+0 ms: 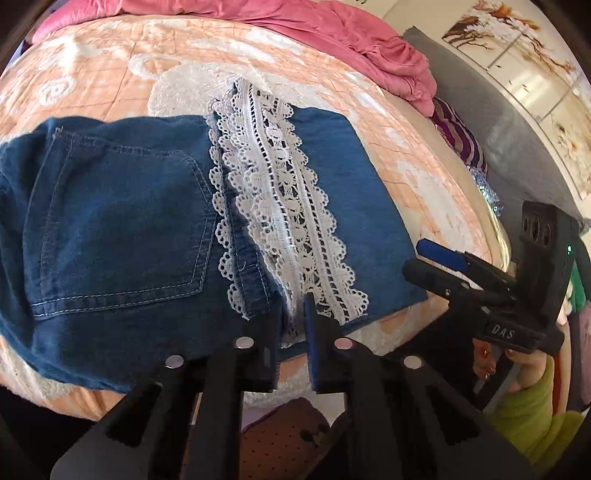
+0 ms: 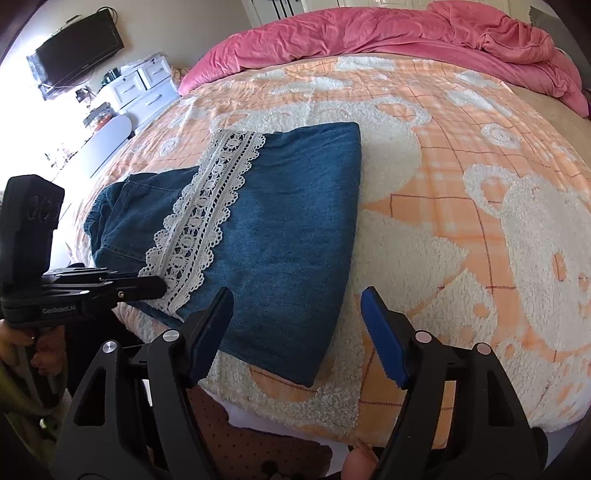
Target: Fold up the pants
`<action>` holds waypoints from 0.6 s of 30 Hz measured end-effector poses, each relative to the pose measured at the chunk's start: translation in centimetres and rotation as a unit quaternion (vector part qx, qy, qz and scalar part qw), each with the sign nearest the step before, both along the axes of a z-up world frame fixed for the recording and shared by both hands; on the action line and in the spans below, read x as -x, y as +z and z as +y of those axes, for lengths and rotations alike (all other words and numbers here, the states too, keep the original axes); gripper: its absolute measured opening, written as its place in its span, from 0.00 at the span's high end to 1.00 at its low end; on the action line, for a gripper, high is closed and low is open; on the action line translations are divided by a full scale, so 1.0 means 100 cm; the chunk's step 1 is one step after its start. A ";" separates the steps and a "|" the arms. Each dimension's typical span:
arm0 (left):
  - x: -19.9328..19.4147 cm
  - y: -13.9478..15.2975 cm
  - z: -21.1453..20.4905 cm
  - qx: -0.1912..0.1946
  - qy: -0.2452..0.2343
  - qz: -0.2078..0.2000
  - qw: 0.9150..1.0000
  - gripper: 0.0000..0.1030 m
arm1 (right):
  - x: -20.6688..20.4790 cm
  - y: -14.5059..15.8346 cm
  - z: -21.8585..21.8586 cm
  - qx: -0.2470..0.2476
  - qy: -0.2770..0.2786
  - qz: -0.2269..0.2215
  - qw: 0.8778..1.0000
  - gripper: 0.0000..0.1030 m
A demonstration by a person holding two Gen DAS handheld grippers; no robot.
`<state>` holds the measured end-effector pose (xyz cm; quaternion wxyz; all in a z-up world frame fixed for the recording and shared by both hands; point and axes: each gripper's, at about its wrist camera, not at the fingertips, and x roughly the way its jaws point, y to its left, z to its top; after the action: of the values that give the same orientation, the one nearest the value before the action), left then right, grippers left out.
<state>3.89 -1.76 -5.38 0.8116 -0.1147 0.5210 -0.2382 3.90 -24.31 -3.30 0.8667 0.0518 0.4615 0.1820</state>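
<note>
Blue denim pants (image 1: 122, 221) with a white lace hem band (image 1: 284, 206) lie folded on the orange and white bed blanket (image 1: 110, 74). The legs are laid over the seat and back pocket. My left gripper (image 1: 291, 325) sits at the near edge of the pants by the lace end, its jaws nearly closed, a narrow gap showing; whether it pinches cloth is unclear. In the right wrist view the pants (image 2: 288, 221) and lace (image 2: 207, 214) lie ahead. My right gripper (image 2: 299, 332) is open over the near right corner of the pants, holding nothing.
A pink duvet (image 2: 406, 33) is bunched at the far side of the bed. A striped purple cloth (image 1: 458, 136) lies at the bed's right edge. White drawers (image 2: 147, 88) and a dark screen (image 2: 77, 48) stand to the left of the bed.
</note>
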 end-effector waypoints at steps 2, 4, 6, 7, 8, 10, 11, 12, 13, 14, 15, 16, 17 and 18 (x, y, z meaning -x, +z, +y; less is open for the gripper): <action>0.006 0.006 0.000 -0.005 -0.006 -0.006 1.000 0.90 | 0.003 0.007 0.001 -0.006 0.005 -0.011 1.000 0.37; 0.014 0.010 0.000 -0.013 -0.013 -0.013 1.000 0.90 | 0.005 0.013 0.003 -0.010 0.014 -0.022 1.000 0.37; 0.017 0.007 -0.002 -0.025 -0.013 -0.016 0.999 0.90 | 0.008 0.018 0.011 -0.002 0.028 -0.036 0.999 0.37; 0.017 0.003 -0.001 -0.031 -0.009 -0.012 0.999 0.89 | 0.009 0.018 0.016 0.005 0.037 -0.038 0.999 0.37; 0.015 0.001 0.001 -0.033 -0.003 -0.009 0.999 0.87 | 0.009 0.017 0.020 0.011 0.042 -0.038 0.998 0.37; 0.012 -0.002 0.003 -0.032 0.006 -0.006 0.999 0.84 | 0.009 0.011 0.027 0.022 0.054 -0.033 0.998 0.37; 0.011 -0.001 0.003 -0.032 0.009 -0.008 0.999 0.82 | 0.009 0.008 0.031 0.031 0.059 -0.031 0.997 0.37; 0.010 0.001 0.003 -0.036 0.011 -0.015 0.999 0.82 | 0.009 0.004 0.033 0.043 0.061 -0.029 0.997 0.37; 0.009 0.002 0.003 -0.042 0.014 -0.022 0.999 0.80 | 0.007 -0.002 0.035 0.054 0.059 -0.021 0.997 0.38; 0.009 0.003 0.002 -0.048 0.016 -0.028 0.998 0.77 | 0.005 -0.008 0.036 0.062 0.054 -0.011 0.997 0.38; 0.010 0.002 0.003 -0.054 0.016 -0.034 0.998 0.75 | 0.004 -0.013 0.036 0.064 0.051 -0.003 0.997 0.38; 0.009 0.001 0.003 -0.060 0.016 -0.037 0.997 0.71 | 0.004 -0.017 0.037 0.066 0.050 -0.002 0.997 0.38; 0.008 -0.002 0.003 -0.065 0.017 -0.035 0.997 0.68 | 0.004 -0.019 0.038 0.072 0.051 -0.004 0.996 0.38; 0.007 -0.003 0.004 -0.062 0.018 -0.032 0.997 0.68 | 0.004 -0.020 0.041 0.080 0.052 -0.006 0.995 0.38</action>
<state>3.18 -1.32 -5.64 0.8374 -0.0655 0.5066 -0.1945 3.49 -20.23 -5.27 0.8602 -0.0431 0.4713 0.1898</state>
